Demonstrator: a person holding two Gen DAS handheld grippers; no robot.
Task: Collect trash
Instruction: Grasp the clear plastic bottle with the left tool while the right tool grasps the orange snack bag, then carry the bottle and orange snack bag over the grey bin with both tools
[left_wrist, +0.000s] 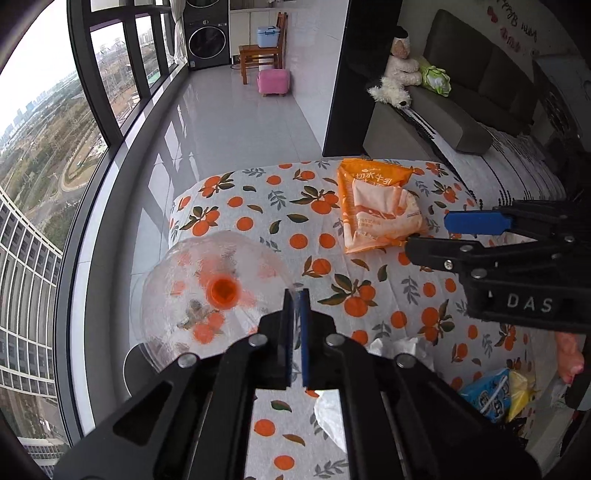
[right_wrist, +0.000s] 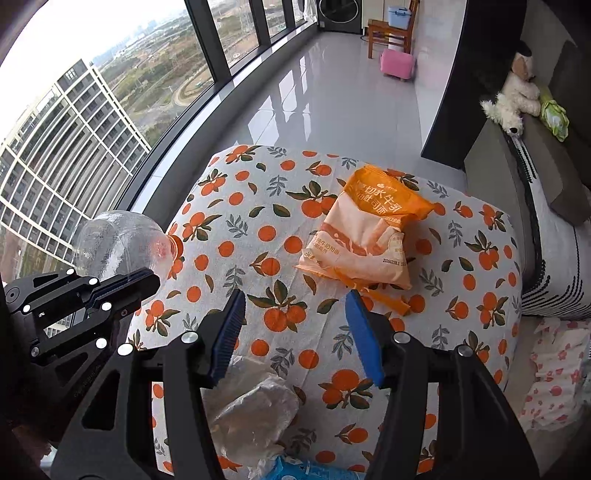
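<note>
Premises: a high-rise home, living area opening onto a glazed balcony. Upper left of both views, dark-framed floor-to-ceiling windows (left_wrist: 122, 74) overlook a tower block and open land far below. Top centre of the left wrist view: a front-loading washing machine (left_wrist: 207, 40), a wooden chair (left_wrist: 264, 55) and a pink stool (left_wrist: 274, 82) on glossy grey floor tiles (left_wrist: 236, 122). Upper right: a dark sofa (left_wrist: 480, 81) with a plush dog (left_wrist: 397, 79). Centre: a surface (left_wrist: 258, 214) under an orange-print cloth.

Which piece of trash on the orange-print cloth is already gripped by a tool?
The clear plastic bottle with the orange neck, pinched by the left tool. The orange snack bag and crumpled clear wrapper lie loose on the cloth.
</note>
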